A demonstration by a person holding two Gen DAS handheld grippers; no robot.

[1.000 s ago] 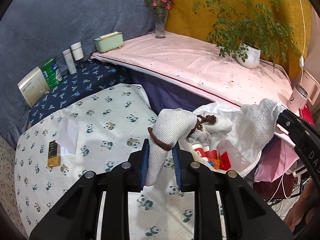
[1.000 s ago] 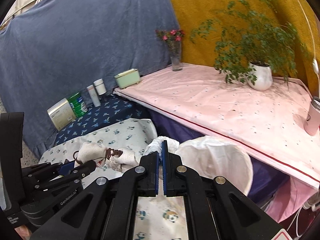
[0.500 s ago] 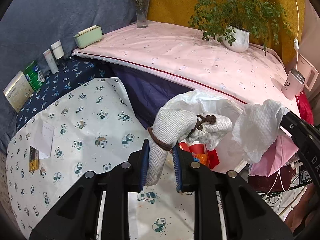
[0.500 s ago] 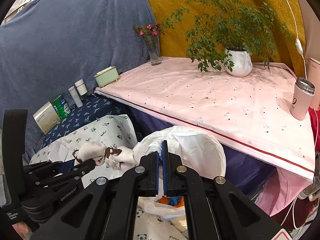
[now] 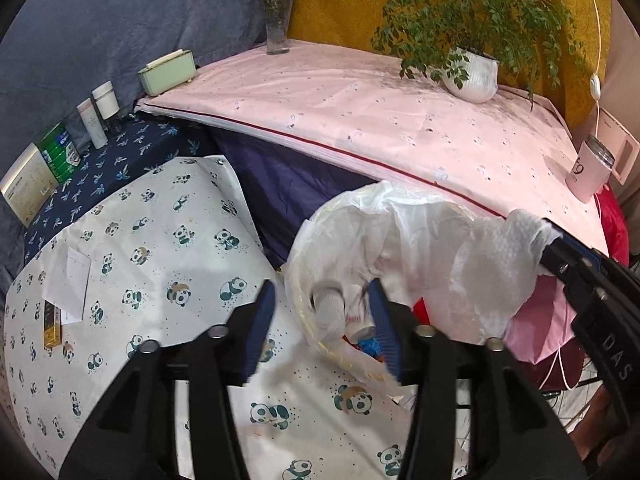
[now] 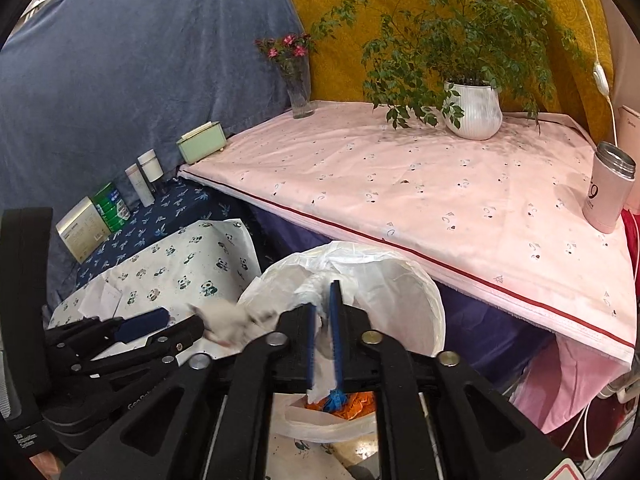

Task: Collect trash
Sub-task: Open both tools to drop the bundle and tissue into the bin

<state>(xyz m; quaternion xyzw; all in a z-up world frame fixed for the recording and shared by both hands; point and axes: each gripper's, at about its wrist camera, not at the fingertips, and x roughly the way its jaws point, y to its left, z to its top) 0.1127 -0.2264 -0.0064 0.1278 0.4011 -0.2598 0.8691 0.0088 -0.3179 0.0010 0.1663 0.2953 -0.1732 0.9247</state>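
A white cloth printed with green-and-tan pandas (image 5: 160, 248) covers the near surface. At eleven o'clock lies a navy leaf-patterned cloth (image 5: 116, 160); at one o'clock, a pale pink, speckled sheet with a red stripe (image 5: 400, 120). A translucent white plastic bin liner (image 5: 384, 232) sits at centre.

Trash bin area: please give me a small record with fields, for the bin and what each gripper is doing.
trash bin: lined with a white bag, coloured trash inside
left gripper: jaws wide open, over the bin mouth
grey cloth bundle: blurred, loose between the open jaws, at the bin mouth
right gripper: jaws nearly closed, over the bin
white tissue: pinched in the right jaws
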